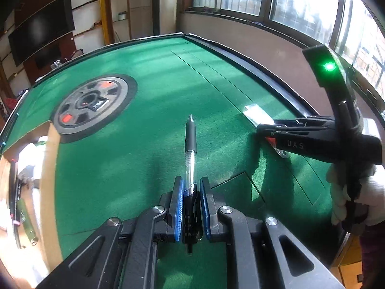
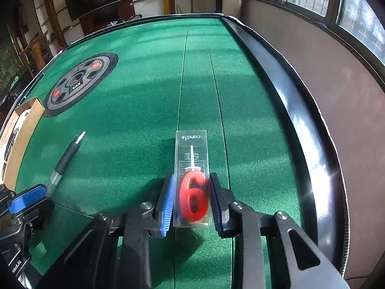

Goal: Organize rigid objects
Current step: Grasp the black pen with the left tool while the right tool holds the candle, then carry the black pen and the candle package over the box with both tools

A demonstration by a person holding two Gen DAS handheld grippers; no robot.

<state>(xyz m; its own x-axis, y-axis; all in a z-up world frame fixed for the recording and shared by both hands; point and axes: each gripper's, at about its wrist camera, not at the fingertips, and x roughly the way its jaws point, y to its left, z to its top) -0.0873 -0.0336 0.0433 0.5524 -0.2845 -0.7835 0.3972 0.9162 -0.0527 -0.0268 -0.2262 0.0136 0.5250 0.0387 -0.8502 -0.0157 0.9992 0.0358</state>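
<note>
At the far left edge of the counter (image 2: pixel 144 96) an open cardboard box (image 2: pixel 26 130) sits beside the round control hub (image 2: pixel 79 82) set into the green felt; its small lettering is too blurred to read. The left gripper (image 1: pixel 191 192) has its jaws clenched on a retractable pen (image 1: pixel 190 149), held only by the rear of its barrel, tip forward; so short a hold could let it pivot or slide out if swung quickly. Further right, the right gripper (image 2: pixel 191 200) grasps a clear case (image 2: pixel 191 168) holding a red "6" candle (image 2: pixel 193 200), printed "candle". The slick plastic may slip or flex between the blue pads. The right gripper's body reads "DAS".
</note>
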